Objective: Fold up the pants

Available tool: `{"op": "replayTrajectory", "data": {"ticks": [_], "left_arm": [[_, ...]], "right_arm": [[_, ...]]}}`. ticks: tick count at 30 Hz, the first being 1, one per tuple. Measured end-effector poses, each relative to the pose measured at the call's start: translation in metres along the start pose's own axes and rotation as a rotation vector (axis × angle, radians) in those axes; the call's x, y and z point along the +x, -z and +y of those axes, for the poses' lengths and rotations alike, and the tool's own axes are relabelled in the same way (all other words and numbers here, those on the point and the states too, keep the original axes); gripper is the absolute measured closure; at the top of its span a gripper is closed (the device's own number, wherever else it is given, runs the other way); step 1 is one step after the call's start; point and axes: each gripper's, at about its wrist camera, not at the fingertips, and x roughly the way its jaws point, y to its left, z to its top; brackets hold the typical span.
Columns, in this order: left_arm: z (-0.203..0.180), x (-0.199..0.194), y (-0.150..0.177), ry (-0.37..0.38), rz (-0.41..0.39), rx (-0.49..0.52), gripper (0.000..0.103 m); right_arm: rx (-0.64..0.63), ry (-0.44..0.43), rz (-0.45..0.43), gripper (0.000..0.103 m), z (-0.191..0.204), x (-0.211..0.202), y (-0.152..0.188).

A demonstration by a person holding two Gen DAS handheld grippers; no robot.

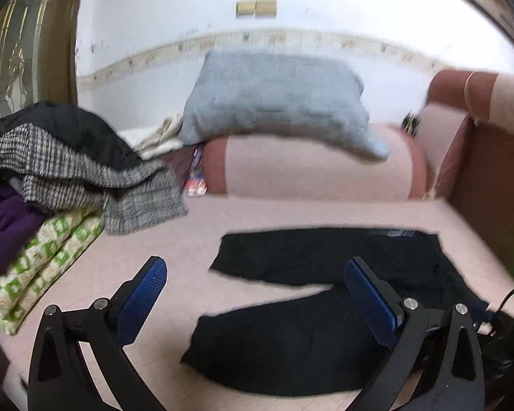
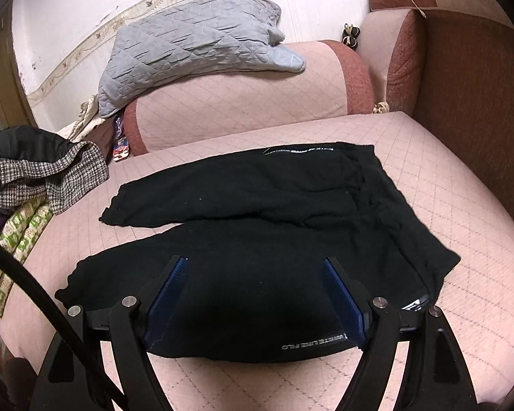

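Black pants (image 2: 257,188) lie flat on the pink quilted cushion (image 2: 462,212), waistband to the right and both legs running left with a narrow gap between them. My right gripper (image 2: 256,260) hovers over the near leg close to the waistband. Its blue pads (image 2: 169,291) stand wide apart on either side of the cloth without pressing it. In the left wrist view the pants (image 1: 291,335) sit low and right. My left gripper (image 1: 255,262) is open above the leg ends, with nothing between its fingers.
A heap of clothes (image 1: 68,157) with a checked garment and green-patterned fabric fills the left side. A grey quilted pillow (image 2: 188,44) rests on a pink bolster (image 2: 240,102) at the back. A brown upholstered armrest (image 2: 469,85) rises on the right. A black cable (image 2: 24,274) crosses the lower left.
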Motion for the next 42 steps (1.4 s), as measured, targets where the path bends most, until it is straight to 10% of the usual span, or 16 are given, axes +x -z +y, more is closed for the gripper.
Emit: {"op": "replayTrajectory", "data": {"ticks": [13, 16, 18, 20, 25, 37, 38, 40, 42], "left_arm": [[0.045, 0.155, -0.05, 0.187, 0.294, 0.011, 0.001], [0.057, 0.21, -0.054, 0.212, 0.365, -0.011, 0.021], [0.063, 0.243, -0.052, 0.221, 0.424, -0.031, 0.057], [0.073, 0.28, -0.047, 0.229, 0.471, -0.07, 0.062], [0.091, 0.333, -0.035, 0.222, 0.501, -0.14, 0.06], [0.055, 0.379, -0.031, 0.309, 0.5, -0.086, 0.014], [0.049, 0.378, -0.032, 0.283, 0.499, -0.061, 0.022], [0.039, 0.374, -0.034, 0.261, 0.49, -0.005, 0.088], [0.039, 0.372, -0.037, 0.316, 0.506, -0.036, 0.091]], "right_arm": [[-0.209, 0.077, 0.111, 0.018, -0.046, 0.075, -0.121], [-0.236, 0.041, 0.174, 0.018, -0.054, 0.121, -0.15], [-0.239, 0.025, 0.205, 0.018, -0.057, 0.146, -0.163], [-0.241, 0.007, 0.242, 0.018, -0.061, 0.179, -0.175], [-0.249, -0.038, 0.32, 0.02, -0.064, 0.246, -0.195], [-0.355, -0.164, 0.399, 0.027, -0.05, 0.311, -0.183], [-0.355, -0.172, 0.396, 0.034, -0.049, 0.31, -0.182], [-0.324, -0.211, 0.406, 0.09, -0.047, 0.302, -0.182], [-0.303, -0.214, 0.412, 0.093, -0.046, 0.297, -0.182]]}}
